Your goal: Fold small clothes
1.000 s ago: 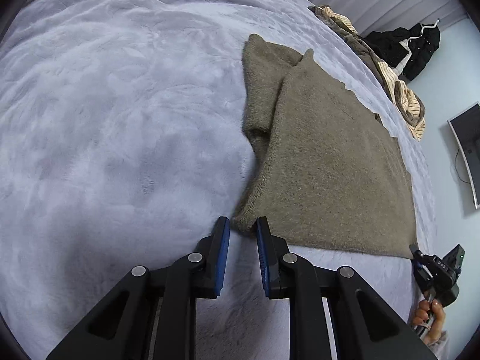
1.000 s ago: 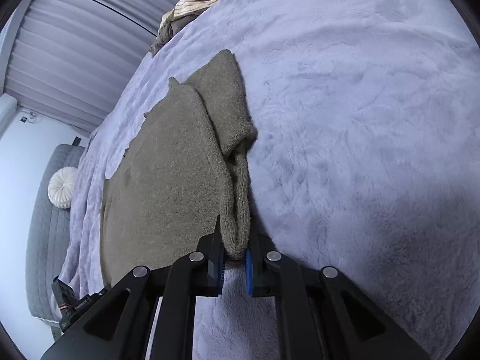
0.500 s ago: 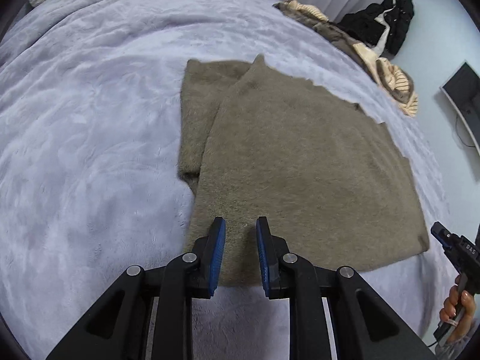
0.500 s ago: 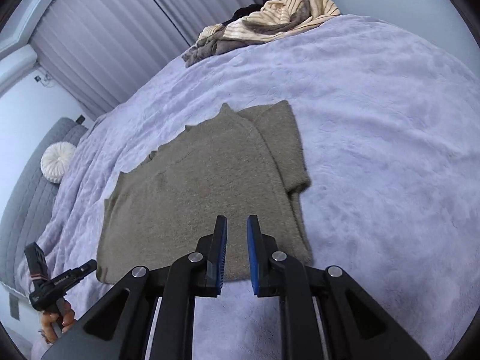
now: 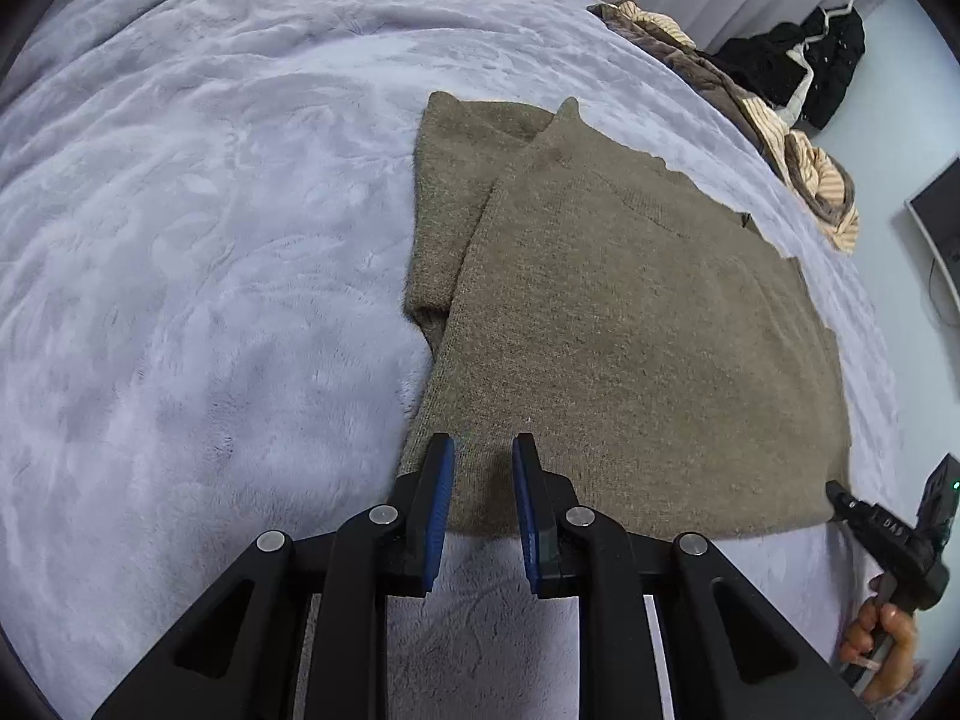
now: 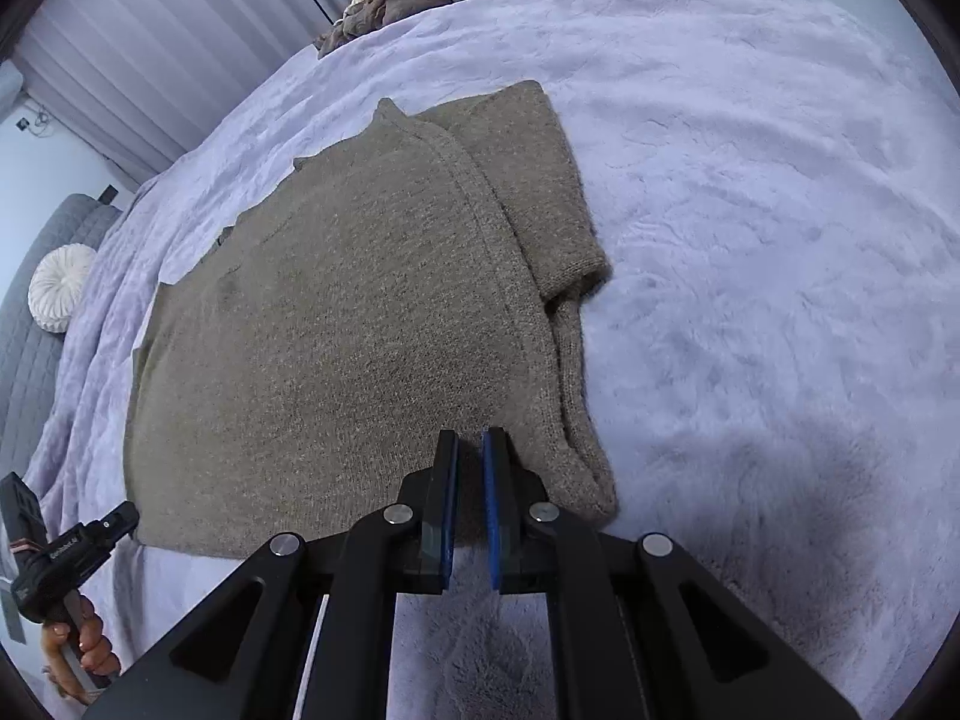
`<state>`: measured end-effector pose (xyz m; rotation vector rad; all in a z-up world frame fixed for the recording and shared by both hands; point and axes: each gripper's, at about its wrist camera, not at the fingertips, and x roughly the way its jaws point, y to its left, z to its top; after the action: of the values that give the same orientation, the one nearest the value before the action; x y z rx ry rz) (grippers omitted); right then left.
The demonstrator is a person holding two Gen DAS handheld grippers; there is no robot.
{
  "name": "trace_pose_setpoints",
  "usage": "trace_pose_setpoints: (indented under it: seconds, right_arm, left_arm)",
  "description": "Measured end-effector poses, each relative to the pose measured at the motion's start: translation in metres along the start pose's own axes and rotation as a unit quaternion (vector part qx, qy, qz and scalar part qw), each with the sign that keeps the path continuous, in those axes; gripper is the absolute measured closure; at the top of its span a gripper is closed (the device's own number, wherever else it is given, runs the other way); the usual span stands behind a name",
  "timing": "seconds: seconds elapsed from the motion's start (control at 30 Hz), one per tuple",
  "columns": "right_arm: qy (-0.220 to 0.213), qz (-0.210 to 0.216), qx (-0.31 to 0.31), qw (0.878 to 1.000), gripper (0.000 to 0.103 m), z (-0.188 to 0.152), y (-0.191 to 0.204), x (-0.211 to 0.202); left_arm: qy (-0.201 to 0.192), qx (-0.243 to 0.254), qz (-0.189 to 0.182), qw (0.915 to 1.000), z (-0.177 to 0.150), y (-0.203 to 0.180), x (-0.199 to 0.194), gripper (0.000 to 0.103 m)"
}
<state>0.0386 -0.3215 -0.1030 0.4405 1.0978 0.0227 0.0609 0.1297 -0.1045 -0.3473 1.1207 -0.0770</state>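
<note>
A brown knit sweater [image 5: 630,330] lies flat on the bed, one sleeve [image 5: 456,192] folded in along its left side. My left gripper [image 5: 483,450] hovers over the near hem by the left corner, jaws a little apart with nothing between them. In the right wrist view the sweater [image 6: 360,330] fills the middle, its folded sleeve [image 6: 540,180] on the right. My right gripper [image 6: 470,444] hangs above the near right corner, its jaws closing, almost together and empty. Each view shows the other gripper at its edge: the right gripper [image 5: 888,534] and the left gripper [image 6: 72,552], each in a hand.
A lilac plush blanket [image 5: 180,240] covers the bed all round the sweater. A pile of striped and brown clothes [image 5: 798,162] lies at the far edge, a black jacket [image 5: 798,60] hangs behind it. A round white cushion [image 6: 57,285] sits at the left by a grey headboard.
The right gripper let go of the sweater's folded edge, drew back and narrowed again. Both grippers moved inward along the near hem and now see the whole sweater. The sweater lies still.
</note>
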Motion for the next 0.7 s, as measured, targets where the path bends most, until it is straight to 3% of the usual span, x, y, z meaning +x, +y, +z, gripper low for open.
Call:
trace_pose_setpoints:
  seconds: [0.1,0.3,0.6,0.7]
  right_arm:
    - [0.008,0.009,0.009,1.0,0.097,0.001,-0.004,-0.001]
    - [0.004,0.007,0.014,1.0,0.092,-0.004,0.002,-0.015]
    - [0.005,0.029,-0.005,1.0,0.091,-0.027,0.022,-0.043]
    - [0.009,0.041,-0.014,0.999,0.091,-0.038,0.032,-0.048]
  left_arm:
    - [0.005,0.038,0.031,0.9988,-0.005,-0.01,0.005,0.081]
    - [0.006,0.004,0.015,0.9999,-0.003,-0.001,0.0,0.081]
    - [0.001,0.019,0.02,0.9996,-0.012,-0.004,-0.018,0.081]
    - [-0.017,0.029,0.013,0.9993,-0.017,-0.001,-0.035,0.081]
